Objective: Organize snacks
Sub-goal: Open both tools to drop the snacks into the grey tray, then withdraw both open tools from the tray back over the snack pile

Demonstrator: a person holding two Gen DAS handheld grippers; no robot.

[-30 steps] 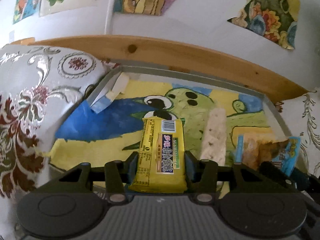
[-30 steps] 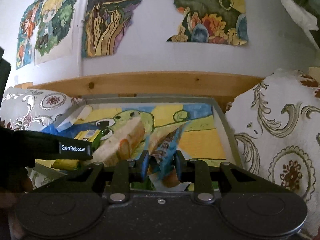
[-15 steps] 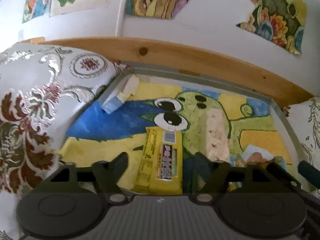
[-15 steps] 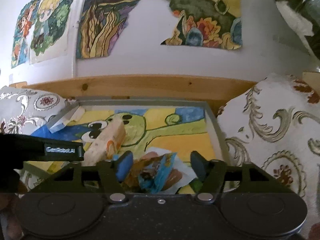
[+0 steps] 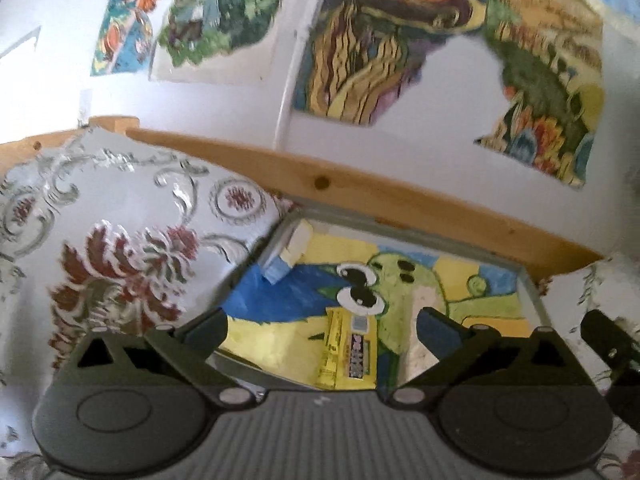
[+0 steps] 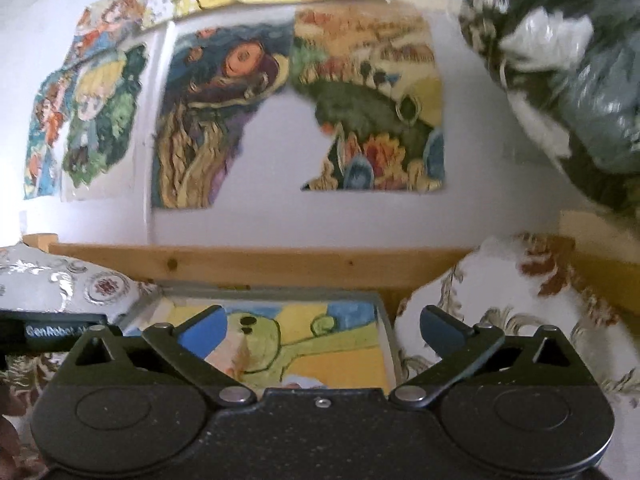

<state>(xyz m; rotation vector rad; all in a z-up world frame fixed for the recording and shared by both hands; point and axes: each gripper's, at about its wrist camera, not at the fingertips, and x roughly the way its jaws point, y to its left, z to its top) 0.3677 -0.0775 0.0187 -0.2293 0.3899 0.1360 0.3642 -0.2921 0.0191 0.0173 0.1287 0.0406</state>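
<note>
The left hand-held gripper (image 5: 322, 326) is spread wide, its two blue-padded fingers (image 5: 438, 334) far apart and gripping nothing. Between and beyond them lies a shallow grey tray (image 5: 534, 300) whose floor carries a bright cartoon picture in yellow, blue and green. A yellow snack packet (image 5: 348, 354) lies flat on that floor, lengthwise toward the camera, with a barcode at its far end and a dark label along its middle. Just to its right a pale, speckled snack bar (image 5: 418, 350) lies on the tray too, partly hidden by the right finger. A small white and blue box (image 5: 290, 254) leans in the tray's far left corner. A patterned cushion (image 5: 120, 248) presses against the tray's left side, and a wooden rail (image 5: 360, 190) runs behind it below a white wall hung with torn painted posters (image 5: 380, 36).

The right hand-held gripper (image 6: 322, 324) is likewise wide open and empty. Its view shows the same tray (image 6: 390, 344) from lower down, with a pale snack bar (image 6: 236, 354) and the white top edge of another wrapper (image 6: 298, 380) just visible above the gripper body. A second patterned cushion (image 6: 520, 308) sits at the tray's right. The black body of the left tool, lettered in white, crosses the left edge of this view.
</note>
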